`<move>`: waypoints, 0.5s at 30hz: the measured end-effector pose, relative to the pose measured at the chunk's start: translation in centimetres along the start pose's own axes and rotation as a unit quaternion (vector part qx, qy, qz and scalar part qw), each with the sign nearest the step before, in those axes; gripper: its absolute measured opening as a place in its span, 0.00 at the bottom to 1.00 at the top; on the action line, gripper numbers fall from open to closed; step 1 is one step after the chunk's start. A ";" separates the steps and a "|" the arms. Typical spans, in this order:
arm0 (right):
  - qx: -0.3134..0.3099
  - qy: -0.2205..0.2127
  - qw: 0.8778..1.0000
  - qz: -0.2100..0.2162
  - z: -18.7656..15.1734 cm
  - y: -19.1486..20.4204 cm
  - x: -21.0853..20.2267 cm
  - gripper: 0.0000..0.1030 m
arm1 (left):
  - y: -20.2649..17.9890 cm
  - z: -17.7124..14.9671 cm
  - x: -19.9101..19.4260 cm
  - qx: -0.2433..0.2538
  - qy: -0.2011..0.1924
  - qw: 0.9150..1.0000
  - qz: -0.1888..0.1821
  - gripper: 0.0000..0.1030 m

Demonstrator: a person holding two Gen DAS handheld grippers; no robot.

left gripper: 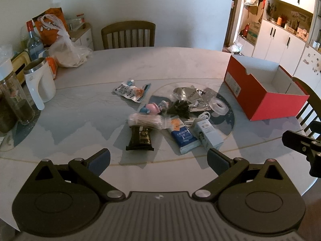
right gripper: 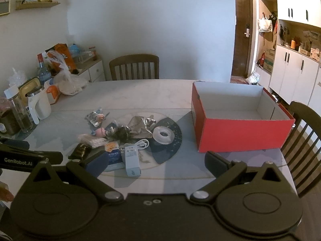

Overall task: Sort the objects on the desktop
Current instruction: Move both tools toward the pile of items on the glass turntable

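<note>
A heap of small items lies mid-table: a dark snack packet [left gripper: 140, 138], a bag of cotton swabs [left gripper: 147, 121], a blue tissue pack [left gripper: 183, 137], a light blue carton [left gripper: 209, 135], a clear tape roll [left gripper: 218, 105], a silver foil bag [left gripper: 189, 94] and a pink toy [left gripper: 153, 107]. An open red box [left gripper: 262, 86] with a bare white inside stands to the right. My left gripper [left gripper: 159, 161] hovers open just short of the heap. My right gripper [right gripper: 156, 163] is open too, near the carton [right gripper: 131, 158], tape roll [right gripper: 163, 134] and red box [right gripper: 240, 128].
A white kettle [left gripper: 41, 83], glass jars [left gripper: 17, 100], a bottle and plastic bags [left gripper: 66, 52] crowd the table's left side. Wooden chairs stand at the far side [left gripper: 128, 34] and at the right [right gripper: 307, 140]. White cabinets [right gripper: 295, 72] line the right wall.
</note>
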State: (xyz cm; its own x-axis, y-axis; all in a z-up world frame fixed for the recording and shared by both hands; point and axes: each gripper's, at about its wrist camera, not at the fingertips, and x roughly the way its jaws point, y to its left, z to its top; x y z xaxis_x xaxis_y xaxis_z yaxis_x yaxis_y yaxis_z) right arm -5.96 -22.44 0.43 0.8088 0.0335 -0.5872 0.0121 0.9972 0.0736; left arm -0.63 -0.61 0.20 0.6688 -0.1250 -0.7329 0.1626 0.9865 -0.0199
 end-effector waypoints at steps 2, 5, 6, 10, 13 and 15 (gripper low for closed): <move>0.000 0.000 1.000 0.000 0.0 0.0 0.0 1.00 | -0.1 0.0 -0.1 0.000 0.000 1.000 -0.003 1.00; 0.000 0.000 1.000 0.000 -0.1 0.0 0.0 1.00 | -0.1 -0.1 -0.1 0.002 0.000 1.000 -0.004 1.00; -0.001 -0.001 1.000 0.000 0.0 0.0 0.0 1.00 | -0.1 -0.1 -0.1 0.003 0.000 1.000 -0.004 1.00; 0.000 -0.001 1.000 0.001 -0.1 0.0 0.0 1.00 | -0.2 -0.1 -0.1 0.004 -0.001 1.000 -0.006 1.00; 0.000 0.000 1.000 0.001 -0.1 0.0 0.0 1.00 | -0.3 -0.1 0.0 0.007 0.001 1.000 -0.008 1.00; -0.001 -0.001 1.000 0.003 -0.1 -0.1 -0.1 1.00 | -0.3 -0.1 0.0 0.006 -0.001 1.000 -0.010 1.00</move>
State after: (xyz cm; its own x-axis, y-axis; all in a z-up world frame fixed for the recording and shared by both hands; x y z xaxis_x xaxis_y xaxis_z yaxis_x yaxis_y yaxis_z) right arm -6.08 -22.56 0.38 0.8095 0.0401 -0.5858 0.0057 0.9971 0.0761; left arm -0.79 -0.92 0.16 0.6661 -0.1454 -0.7315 0.1852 0.9823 -0.0266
